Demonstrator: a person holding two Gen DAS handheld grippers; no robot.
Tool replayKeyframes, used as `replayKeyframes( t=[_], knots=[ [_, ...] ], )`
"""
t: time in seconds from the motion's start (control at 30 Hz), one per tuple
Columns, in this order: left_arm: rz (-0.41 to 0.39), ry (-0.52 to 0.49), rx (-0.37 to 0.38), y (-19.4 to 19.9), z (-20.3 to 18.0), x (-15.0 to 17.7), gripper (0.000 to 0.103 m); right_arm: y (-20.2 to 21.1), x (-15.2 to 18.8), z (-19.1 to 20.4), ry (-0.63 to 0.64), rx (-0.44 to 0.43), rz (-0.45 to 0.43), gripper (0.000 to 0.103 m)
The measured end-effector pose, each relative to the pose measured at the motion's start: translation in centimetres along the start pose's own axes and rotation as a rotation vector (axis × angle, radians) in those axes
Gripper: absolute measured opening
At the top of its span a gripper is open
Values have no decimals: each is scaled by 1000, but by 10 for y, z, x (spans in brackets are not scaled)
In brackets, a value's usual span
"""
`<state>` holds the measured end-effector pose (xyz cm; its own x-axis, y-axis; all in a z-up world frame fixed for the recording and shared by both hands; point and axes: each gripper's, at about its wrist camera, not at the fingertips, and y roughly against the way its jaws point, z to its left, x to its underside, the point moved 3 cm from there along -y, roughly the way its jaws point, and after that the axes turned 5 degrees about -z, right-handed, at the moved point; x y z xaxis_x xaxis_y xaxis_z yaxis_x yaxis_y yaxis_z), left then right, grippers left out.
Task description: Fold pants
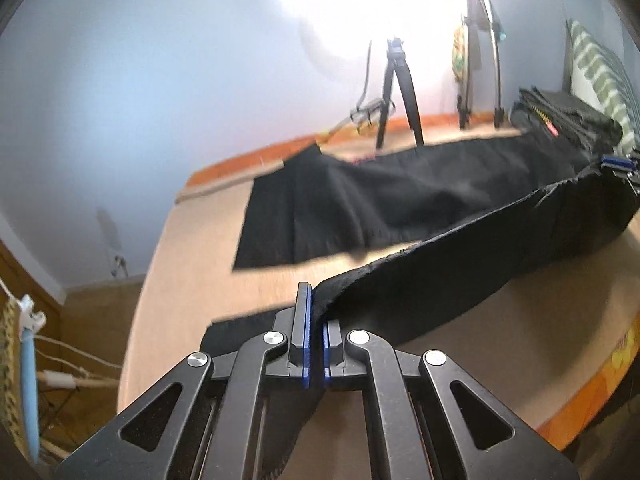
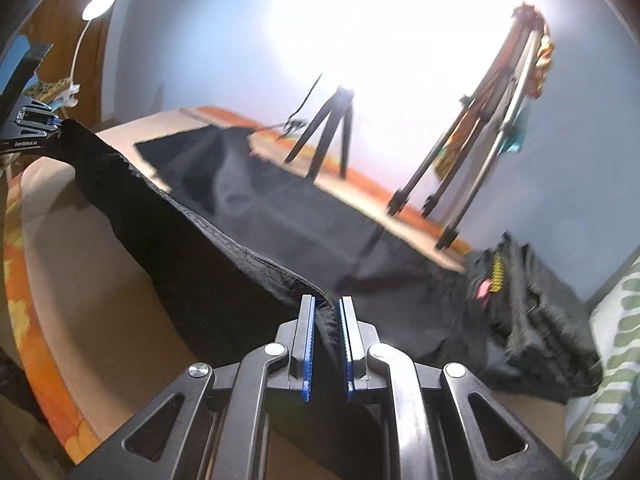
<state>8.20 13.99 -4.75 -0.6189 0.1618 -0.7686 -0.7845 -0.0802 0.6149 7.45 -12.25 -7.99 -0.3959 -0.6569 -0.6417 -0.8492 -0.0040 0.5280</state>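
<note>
Above the table (image 1: 192, 280), both tongs (image 1: 316, 332) (image 2: 327, 340) clamped on pants (image 1: 400, 192).

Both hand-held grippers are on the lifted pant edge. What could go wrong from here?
1. The right hand-held gripper pinches only a bunched bit of the black pants with its jaws not fully closed, so the edge may slip out.
2. The left hand-held gripper holds a thin edge; uneven pulling could skew the fold.
3. The folded dark clothes pile touches the pants and may get dragged.
</note>
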Motion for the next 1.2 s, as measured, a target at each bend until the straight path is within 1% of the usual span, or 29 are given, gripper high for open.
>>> replayKeyframes(
  t=[0.23, 0.3, 0.47, 0.6, 0.73, 0.9, 1.03, 1.2],
  knots=[
    [-69, 1, -19, -19, 6, -42, 3, -17, -32, -26, 17, 50, -21, 9],
    [-78, -4, -26, -28, 8, -55, 3, -26, -39, -34, 26, 58, -18, 9],
    [-93, -6, -42, -50, 13, -73, 3, -58, -61, -54, 53, 75, 2, 9],
    [-85, 4, -52, -76, 20, -86, 3, -90, -78, -62, 92, 105, 17, 9],
    [-61, -15, -66, -106, 22, -95, 3, -123, -88, -71, 101, 115, 45, 9],
    [-16, -10, -74, -144, 26, -101, 3, -168, -92, -77, 96, 114, 85, 9],
    [11, -43, -100, -169, 24, -106, 3, -201, -94, -79, 105, 123, 109, 8],
    [56, -50, -119, -196, 28, -101, 3, -233, -95, -83, 95, 124, 134, 8]
  ],
)
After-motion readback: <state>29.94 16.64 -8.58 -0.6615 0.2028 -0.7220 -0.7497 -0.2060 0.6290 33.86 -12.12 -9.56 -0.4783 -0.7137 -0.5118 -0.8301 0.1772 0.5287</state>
